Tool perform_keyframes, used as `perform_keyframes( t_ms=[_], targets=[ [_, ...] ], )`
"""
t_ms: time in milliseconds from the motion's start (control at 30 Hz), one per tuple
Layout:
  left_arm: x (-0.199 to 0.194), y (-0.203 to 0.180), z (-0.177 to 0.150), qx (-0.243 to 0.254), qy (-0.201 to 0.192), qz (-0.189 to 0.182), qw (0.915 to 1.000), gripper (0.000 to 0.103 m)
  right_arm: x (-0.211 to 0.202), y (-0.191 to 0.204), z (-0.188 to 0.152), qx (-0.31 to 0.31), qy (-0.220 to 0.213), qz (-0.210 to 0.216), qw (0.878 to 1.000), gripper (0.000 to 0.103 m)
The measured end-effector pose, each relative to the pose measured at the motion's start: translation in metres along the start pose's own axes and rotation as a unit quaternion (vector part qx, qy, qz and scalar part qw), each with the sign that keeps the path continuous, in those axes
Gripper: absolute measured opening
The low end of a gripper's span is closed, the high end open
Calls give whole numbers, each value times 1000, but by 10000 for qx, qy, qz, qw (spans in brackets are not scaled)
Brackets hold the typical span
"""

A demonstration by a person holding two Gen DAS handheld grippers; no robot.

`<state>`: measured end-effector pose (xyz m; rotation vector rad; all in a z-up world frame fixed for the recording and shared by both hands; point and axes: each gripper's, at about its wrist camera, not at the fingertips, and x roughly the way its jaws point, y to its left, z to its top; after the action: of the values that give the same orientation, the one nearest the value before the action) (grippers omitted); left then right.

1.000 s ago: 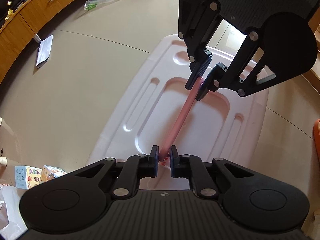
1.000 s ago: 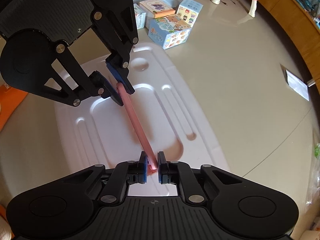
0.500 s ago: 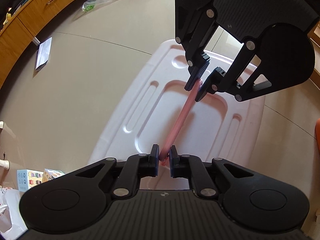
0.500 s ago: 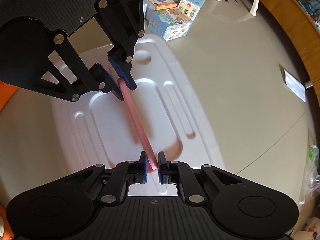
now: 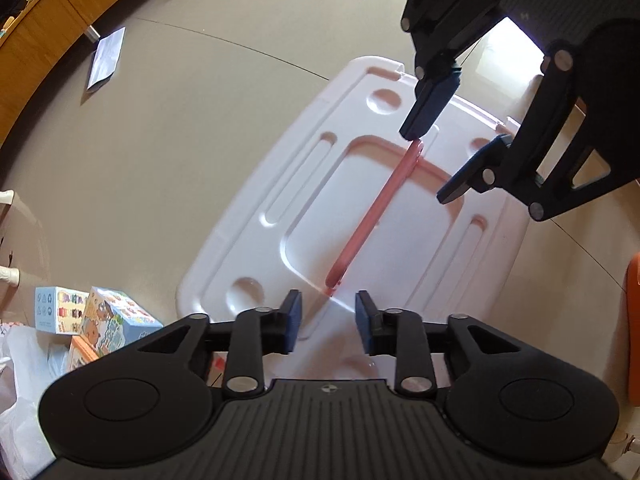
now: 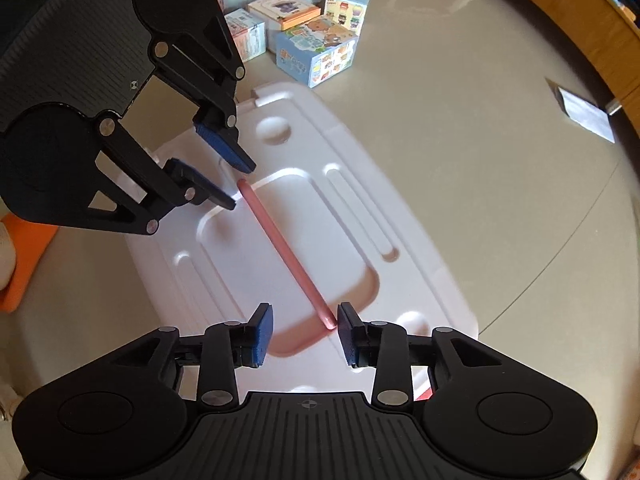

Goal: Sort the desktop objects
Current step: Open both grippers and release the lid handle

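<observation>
Pink rod (image 5: 372,216) lies diagonally in central recess of white moulded plastic lid (image 5: 256,184), smooth, glossy.

Left hand-held gripper (image 5: 327,317) jaws apart, rod end just ahead.

Right hand-held gripper (image 6: 305,334) jaws apart, rod end beside one finger.

Only right view shows full cluster of printed cartons (image 6: 316,56).

Two facing wrist views, close above one shared white lid (image 5: 248,184)

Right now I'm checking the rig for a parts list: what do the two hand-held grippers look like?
Both match: the left hand-held gripper and right hand-held gripper are matte black, with ribbed bodies, round side discs, silver pivot bolts, a small crosshair mark, and dark blue textured pads. No cables or sleeves show.
</observation>
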<state>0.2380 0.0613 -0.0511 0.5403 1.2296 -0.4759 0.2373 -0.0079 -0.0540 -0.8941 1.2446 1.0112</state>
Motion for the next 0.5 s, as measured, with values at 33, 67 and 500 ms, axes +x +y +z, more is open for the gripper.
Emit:
perform_keyframes(
  t_ms=[33,67,500],
  targets=[
    [-5,-1,-1,-40,-5,62,10000,44,-7,0,-2,80,-31,22,10000,33],
    [-10,-1,-2,-92,-1,122,9999,52,-15,0,-3,179,-45,42,9998,34],
    [-88,-33,-21,-1684,-42,387,9850,81,-85,28,-43,1586,517,-500,9847,58]
  ],
)
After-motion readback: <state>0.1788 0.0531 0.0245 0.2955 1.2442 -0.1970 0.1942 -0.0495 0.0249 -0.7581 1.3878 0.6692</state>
